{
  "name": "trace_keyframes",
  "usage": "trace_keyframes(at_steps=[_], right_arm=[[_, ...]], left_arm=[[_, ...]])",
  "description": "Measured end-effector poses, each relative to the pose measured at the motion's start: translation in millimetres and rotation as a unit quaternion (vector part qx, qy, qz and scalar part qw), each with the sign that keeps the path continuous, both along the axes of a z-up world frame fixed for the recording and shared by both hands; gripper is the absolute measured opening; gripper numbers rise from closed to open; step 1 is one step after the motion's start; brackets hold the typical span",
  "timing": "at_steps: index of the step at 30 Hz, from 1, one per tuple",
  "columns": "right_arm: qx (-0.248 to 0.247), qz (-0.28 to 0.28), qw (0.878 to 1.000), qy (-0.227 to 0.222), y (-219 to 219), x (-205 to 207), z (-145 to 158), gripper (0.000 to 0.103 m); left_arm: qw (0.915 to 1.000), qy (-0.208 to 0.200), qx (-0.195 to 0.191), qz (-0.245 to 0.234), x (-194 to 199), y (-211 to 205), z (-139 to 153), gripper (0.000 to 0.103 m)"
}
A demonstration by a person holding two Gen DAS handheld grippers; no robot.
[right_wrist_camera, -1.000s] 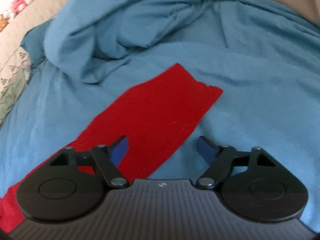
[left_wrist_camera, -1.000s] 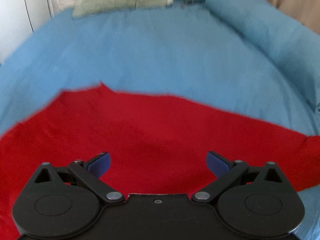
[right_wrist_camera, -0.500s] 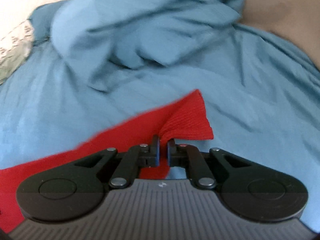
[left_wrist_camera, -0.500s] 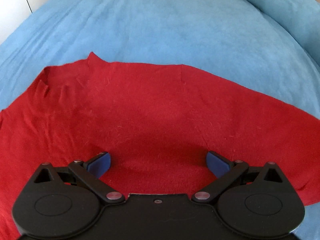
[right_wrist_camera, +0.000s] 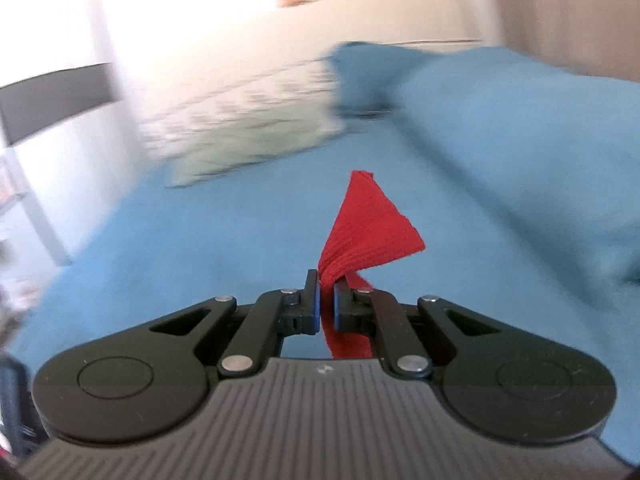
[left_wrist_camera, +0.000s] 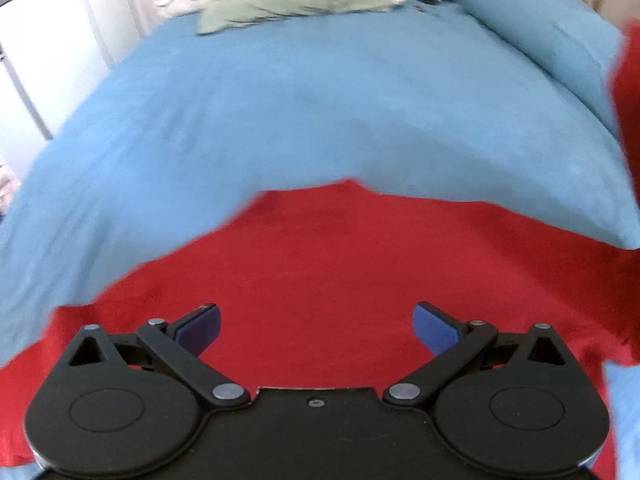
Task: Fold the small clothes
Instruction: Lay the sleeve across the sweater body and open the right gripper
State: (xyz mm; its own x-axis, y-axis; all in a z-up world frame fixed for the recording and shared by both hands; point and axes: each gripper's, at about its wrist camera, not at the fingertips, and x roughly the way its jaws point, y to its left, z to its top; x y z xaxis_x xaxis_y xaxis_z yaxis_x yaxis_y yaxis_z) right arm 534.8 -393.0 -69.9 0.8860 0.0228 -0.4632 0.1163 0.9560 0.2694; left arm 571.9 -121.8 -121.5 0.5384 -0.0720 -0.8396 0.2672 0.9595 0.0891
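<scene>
Fingers of the right gripper [right_wrist_camera: 326, 294] pinch a red garment [left_wrist_camera: 340, 272] corner; left gripper [left_wrist_camera: 316, 326] hovers wide above it on the blue bedspread [left_wrist_camera: 280, 112].

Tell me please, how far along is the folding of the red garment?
Early stage. Done: the right hand-held gripper has pinched one end of the red garment and raised it off the blue bedcover. In hand: carrying that end. Left: the left hand-held gripper is open, and most cloth lies unfolded.

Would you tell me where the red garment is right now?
The red garment lies on the blue bedspread under the open left gripper; the right gripper pinches one end.
</scene>
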Motion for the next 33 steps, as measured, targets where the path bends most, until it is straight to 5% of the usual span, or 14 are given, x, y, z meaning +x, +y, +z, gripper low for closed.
trace_keyframes(at_steps=[6, 11, 16, 21, 27, 33], right_arm=[[-0.003, 0.177, 0.984, 0.018, 150, 33, -72, 0.021], [-0.045, 0.235, 0.967, 0.086, 222, 27, -150, 0.021], [-0.096, 0.265, 0.954, 0.107, 250, 15, -181, 0.025], [-0.133, 0.296, 0.941, 0.093, 248, -12, -166, 0.066], [-0.127, 0.266, 0.95, 0.099, 200, -38, -132, 0.089], [-0.107, 0.214, 0.961, 0.142, 138, -72, -136, 0.094]], left_arm=[[0.9986, -0.01, 0.018, 0.048, -9, 100, 2, 0.103], [0.9955, 0.009, -0.037, 0.087, -20, 169, -13, 0.103], [0.9893, 0.027, -0.087, 0.115, -27, 200, -25, 0.103], [0.9848, 0.038, -0.125, 0.115, -22, 192, -28, 0.103], [0.9815, 0.06, -0.159, 0.088, -18, 158, -39, 0.103], [0.972, 0.07, -0.205, 0.092, -10, 124, -59, 0.085]])
